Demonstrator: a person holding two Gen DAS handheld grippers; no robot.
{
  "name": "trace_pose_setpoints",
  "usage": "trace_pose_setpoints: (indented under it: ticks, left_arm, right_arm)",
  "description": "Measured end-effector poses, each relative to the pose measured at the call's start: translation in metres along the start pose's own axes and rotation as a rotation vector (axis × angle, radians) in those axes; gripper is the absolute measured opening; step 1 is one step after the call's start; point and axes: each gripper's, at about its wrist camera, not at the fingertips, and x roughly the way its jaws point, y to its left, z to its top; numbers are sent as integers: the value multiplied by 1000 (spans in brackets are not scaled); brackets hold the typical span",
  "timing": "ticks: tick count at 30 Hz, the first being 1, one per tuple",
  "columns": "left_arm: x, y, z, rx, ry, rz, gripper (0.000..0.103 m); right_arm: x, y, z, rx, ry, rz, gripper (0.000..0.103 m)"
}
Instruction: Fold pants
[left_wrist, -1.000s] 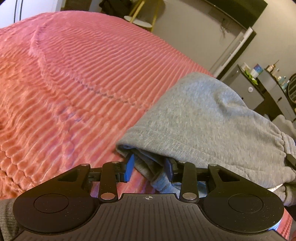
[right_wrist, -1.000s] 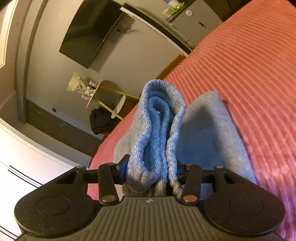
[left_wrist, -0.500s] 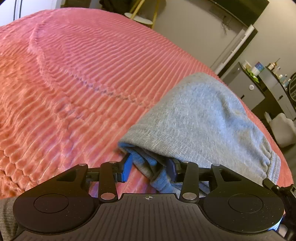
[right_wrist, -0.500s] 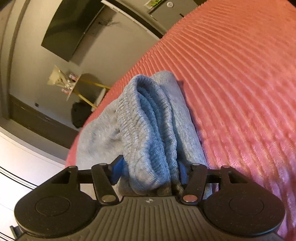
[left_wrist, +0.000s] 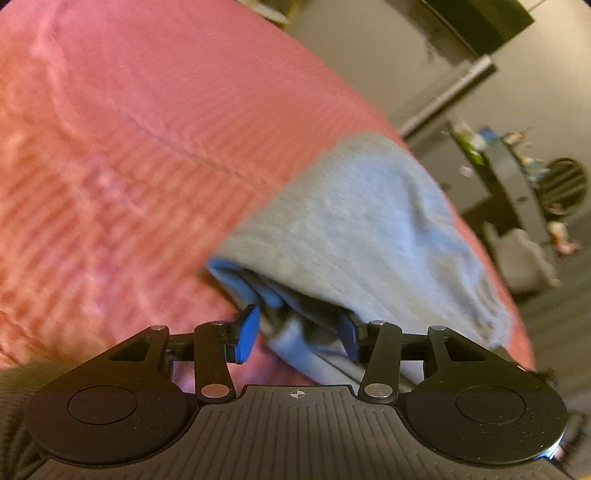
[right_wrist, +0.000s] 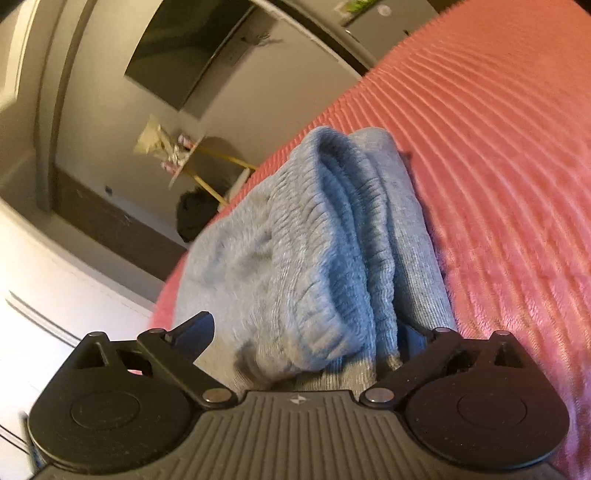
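Grey sweatpants (left_wrist: 369, 229) lie folded on a pink ribbed bedspread (left_wrist: 129, 147). My left gripper (left_wrist: 298, 334) is at the near open edge of the fold, its jaws opening. Loose layers of cloth sit between the blue pads (left_wrist: 247, 332); the left pad stands clear of them. In the right wrist view the ribbed band of the pants (right_wrist: 314, 240) is bunched upright on the bedspread (right_wrist: 498, 166). My right gripper (right_wrist: 306, 334) straddles it, jaws opening and spread wide, and the fingers (right_wrist: 195, 328) do not press on the cloth.
Past the bed's far side stand a dark dresser (left_wrist: 517, 177) with small items and a round fan (left_wrist: 565, 182). The right wrist view shows a wall-mounted screen (right_wrist: 192, 55), a yellow-legged side table (right_wrist: 207, 162), a dark bag (right_wrist: 192, 218) and white cupboard fronts (right_wrist: 55, 295).
The right gripper came down with the ribbed band onto the bed, and its jaws spread wide and let the band go. The left jaws widened a little around the fold's edge.
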Motion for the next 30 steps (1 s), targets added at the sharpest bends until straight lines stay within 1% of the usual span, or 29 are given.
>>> trace_pose_setpoints:
  ticks: [2,4,5,7,9,10,12,14,16,18,20,22,23,24,25,28,30]
  left_arm:
    - [3,9,2,-54,51,-70,55]
    - [6,15,5,-93,92,-116,56]
    - [6,17,5,-106,101,-130,56]
    - [0,16,3,-98,67,-144,55]
    - [-11,10,-2,-54,17,-197,55]
    - [-13,6,-4,-38,21,-227,56]
    - [-6,0,-9,-33,72,-271,58]
    - [6,-5,-13,-38,120,-268,58]
    - [17,-9,-12,-50,144,-266,58]
    - [24,-8,-11,-92,145,-286,59]
    - [27,-5,-11,-121,112,-253,59]
    - [28,0,-9,-159,86,-238,57]
    - [26,2,-9,-172,69,-237,57]
    - [26,3,-8,-176,54,-235,57]
    - [25,3,-7,-177,45,-235,57]
    - [24,4,-7,-174,35,-235,57]
    - [25,2,-7,-161,39,-235,57]
  right_arm:
    - [1,-7,6,65,11,29,99]
    - [1,-15,8,126,10,68,99]
    - [2,-20,9,150,14,87,99]
    - [3,-27,11,180,16,115,99]
    - [3,-30,10,187,12,136,99]
    - [3,-31,9,180,11,140,99]
    - [2,-31,8,170,13,143,99]
    - [2,-32,8,184,10,143,99]
    - [3,-33,10,212,3,155,99]
    - [5,-34,11,227,-1,161,99]
    - [4,-34,13,222,2,159,98]
    - [4,-31,13,203,6,142,90]
    - [4,-30,13,196,8,129,78]
    - [4,-30,13,192,6,115,60]
    - [4,-30,12,195,7,95,48]
    - [6,-36,12,225,10,105,48]
    - [7,-32,12,213,10,104,58]
